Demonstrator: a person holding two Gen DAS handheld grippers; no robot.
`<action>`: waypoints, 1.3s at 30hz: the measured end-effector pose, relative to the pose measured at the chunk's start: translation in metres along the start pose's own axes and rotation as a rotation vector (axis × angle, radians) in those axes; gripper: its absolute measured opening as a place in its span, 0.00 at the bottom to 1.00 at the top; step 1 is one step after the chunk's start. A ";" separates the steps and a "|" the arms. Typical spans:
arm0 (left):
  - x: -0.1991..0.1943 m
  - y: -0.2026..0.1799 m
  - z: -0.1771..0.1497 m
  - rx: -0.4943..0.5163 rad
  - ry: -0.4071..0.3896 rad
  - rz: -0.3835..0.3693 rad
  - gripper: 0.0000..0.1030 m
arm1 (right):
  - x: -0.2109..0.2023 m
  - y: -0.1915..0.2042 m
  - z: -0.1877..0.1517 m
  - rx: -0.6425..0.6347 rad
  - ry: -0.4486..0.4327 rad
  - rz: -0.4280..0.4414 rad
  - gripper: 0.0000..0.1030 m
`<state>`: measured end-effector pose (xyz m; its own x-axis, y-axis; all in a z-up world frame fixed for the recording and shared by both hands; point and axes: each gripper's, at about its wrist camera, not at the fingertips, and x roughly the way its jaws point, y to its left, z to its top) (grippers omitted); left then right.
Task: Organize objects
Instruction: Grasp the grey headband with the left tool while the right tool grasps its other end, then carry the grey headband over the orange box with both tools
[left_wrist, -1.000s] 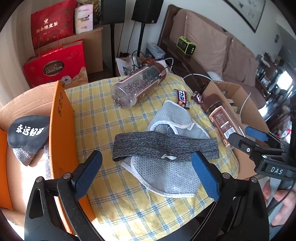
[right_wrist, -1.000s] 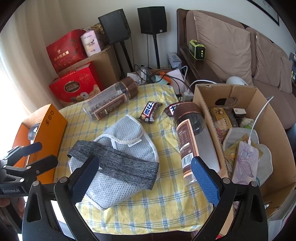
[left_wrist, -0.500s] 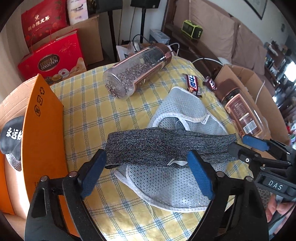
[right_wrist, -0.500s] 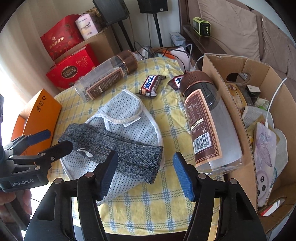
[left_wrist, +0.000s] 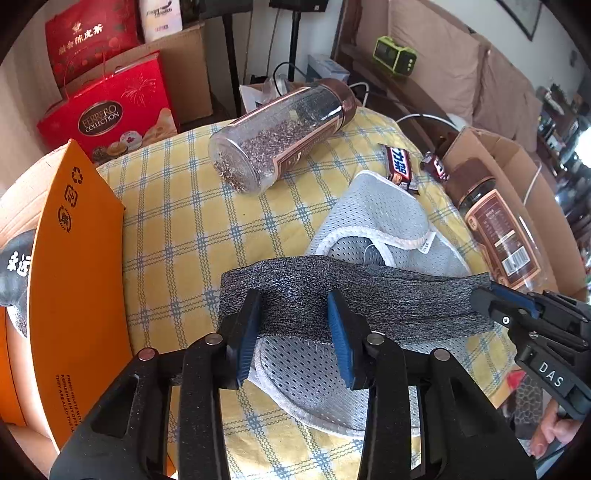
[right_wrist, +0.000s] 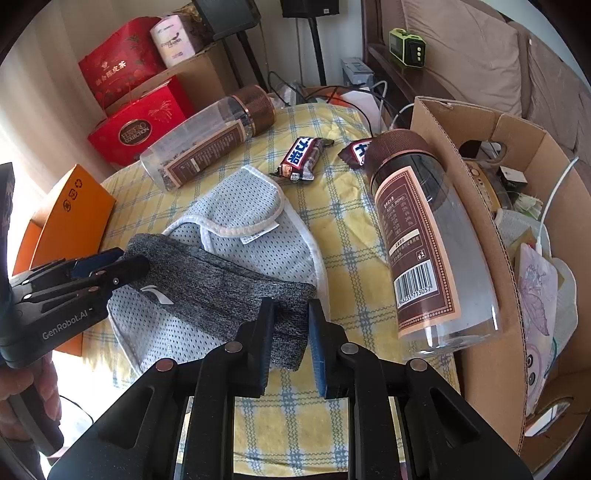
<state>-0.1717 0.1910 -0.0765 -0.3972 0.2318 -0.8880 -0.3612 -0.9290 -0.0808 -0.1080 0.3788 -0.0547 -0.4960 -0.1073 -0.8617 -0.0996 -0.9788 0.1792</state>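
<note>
A grey knit headband (left_wrist: 369, 295) lies across a pale grey mesh cloth (left_wrist: 369, 221) on the yellow checked tablecloth. My left gripper (left_wrist: 295, 325) points down at the band's left part. Its jaws are closing, and the blue pads press into fabric that bulges up between them. My right gripper (right_wrist: 290, 328) is closing on the band's other end (right_wrist: 288, 306), which sits pinched between its pads. Each gripper shows in the other's view: the left gripper (right_wrist: 118, 266) at the band's far end, the right gripper (left_wrist: 491, 295) at the band's right tip.
Two clear jars with brown lids lie on the cloth, one with seeds (left_wrist: 277, 147) and one dark (right_wrist: 424, 240). Two candy bars (right_wrist: 299, 158) lie behind the mesh cloth. An orange box (left_wrist: 74, 277) stands at the left, a filled cardboard box (right_wrist: 461, 206) at the right. Red gift boxes (left_wrist: 107, 110) stand behind.
Both grippers came down onto the headband, and their jaws narrowed from wide open to pinching its two ends. The band bulges slightly now.
</note>
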 end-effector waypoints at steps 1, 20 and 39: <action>-0.002 -0.001 0.000 0.006 -0.008 0.007 0.26 | -0.001 0.000 0.000 0.002 -0.003 0.010 0.14; -0.089 0.013 0.007 -0.006 -0.142 -0.077 0.09 | -0.051 0.040 0.012 -0.048 -0.102 0.066 0.09; -0.176 0.117 -0.027 -0.074 -0.247 0.037 0.09 | -0.089 0.159 0.024 -0.202 -0.159 0.225 0.09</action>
<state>-0.1215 0.0340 0.0584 -0.6064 0.2525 -0.7540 -0.2838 -0.9545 -0.0914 -0.1006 0.2366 0.0617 -0.6157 -0.3113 -0.7239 0.1929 -0.9502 0.2446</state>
